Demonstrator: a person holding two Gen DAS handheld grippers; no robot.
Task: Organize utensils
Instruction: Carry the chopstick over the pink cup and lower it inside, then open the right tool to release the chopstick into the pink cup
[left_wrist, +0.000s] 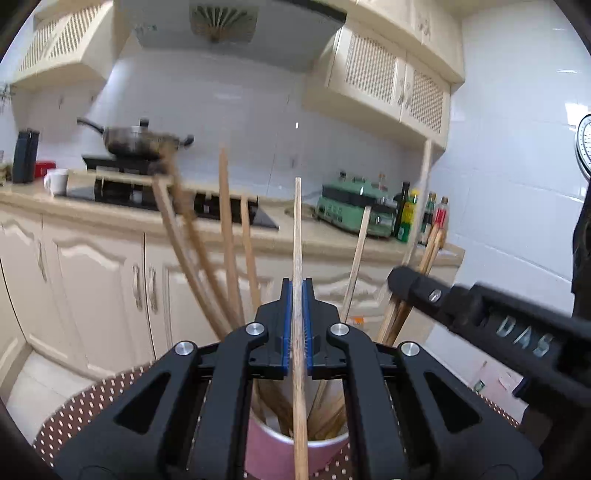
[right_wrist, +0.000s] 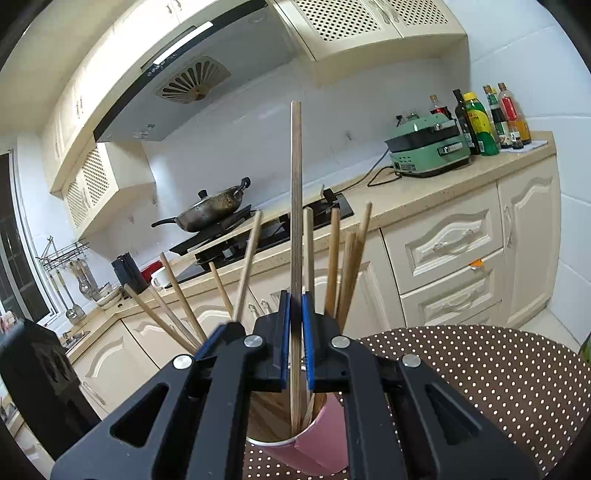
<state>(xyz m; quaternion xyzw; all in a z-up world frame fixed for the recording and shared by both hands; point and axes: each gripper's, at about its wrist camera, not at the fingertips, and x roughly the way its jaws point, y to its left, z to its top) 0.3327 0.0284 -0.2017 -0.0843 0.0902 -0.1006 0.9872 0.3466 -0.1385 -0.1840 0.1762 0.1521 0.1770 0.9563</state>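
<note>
Kitchen; cup (left_wrist: 295, 448) base behind fingers (left_wrist: 286, 332).

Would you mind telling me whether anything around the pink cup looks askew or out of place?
The chopsticks in the pink cup splay outward at different angles rather than standing bundled. The left gripper and right gripper each clamp one upright stick. Nothing looks spilled or broken.

Across the kitchen, a lidded wok (right_wrist: 212, 210) on a black stove (right_wrist: 258, 230) under a range hood (right_wrist: 177, 70); farther along the counter (right_wrist: 424, 184), a green appliance (right_wrist: 428, 149) beside bottles (right_wrist: 491, 118). Nearer, a dotted brown tablecloth (right_wrist: 480, 369).
</note>
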